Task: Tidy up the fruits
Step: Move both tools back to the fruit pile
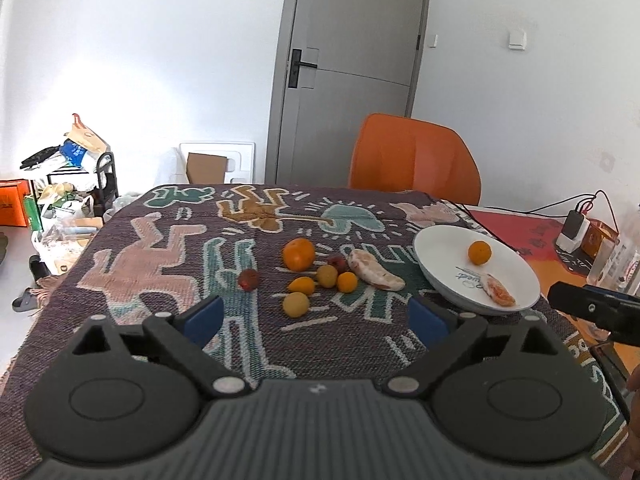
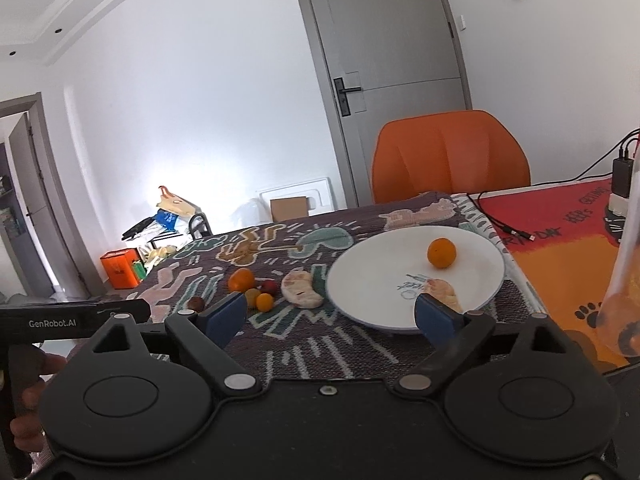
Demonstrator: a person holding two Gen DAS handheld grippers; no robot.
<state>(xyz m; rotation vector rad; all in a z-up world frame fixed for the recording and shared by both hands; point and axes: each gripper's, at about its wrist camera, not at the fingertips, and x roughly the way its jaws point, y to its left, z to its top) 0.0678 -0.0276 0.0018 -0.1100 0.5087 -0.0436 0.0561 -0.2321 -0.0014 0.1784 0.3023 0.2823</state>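
A white plate (image 1: 440,248) (image 2: 360,276) on the patterned cloth holds a small orange (image 1: 479,252) (image 2: 441,253) and a peeled citrus segment (image 1: 498,294) (image 2: 442,291). Left of the plate lie a large orange (image 1: 299,254) (image 2: 241,280), a pale peeled segment (image 1: 374,275) (image 2: 301,289), two dark red fruits (image 1: 249,279) (image 1: 338,263) and several small yellow and orange fruits (image 1: 296,304) (image 2: 264,302). My left gripper (image 1: 316,316) hangs open over the cloth, short of the fruit pile, nothing between its fingers. My right gripper (image 2: 330,314) stands open at the plate's near rim, empty.
An orange chair (image 1: 414,158) (image 2: 450,152) stands behind the table, before a grey door (image 1: 352,60). A red and orange mat (image 2: 560,240), cables, a charger (image 1: 573,229) and a clear glass (image 2: 624,292) sit at the right. Clutter and an orange box (image 1: 14,202) fill the floor at left.
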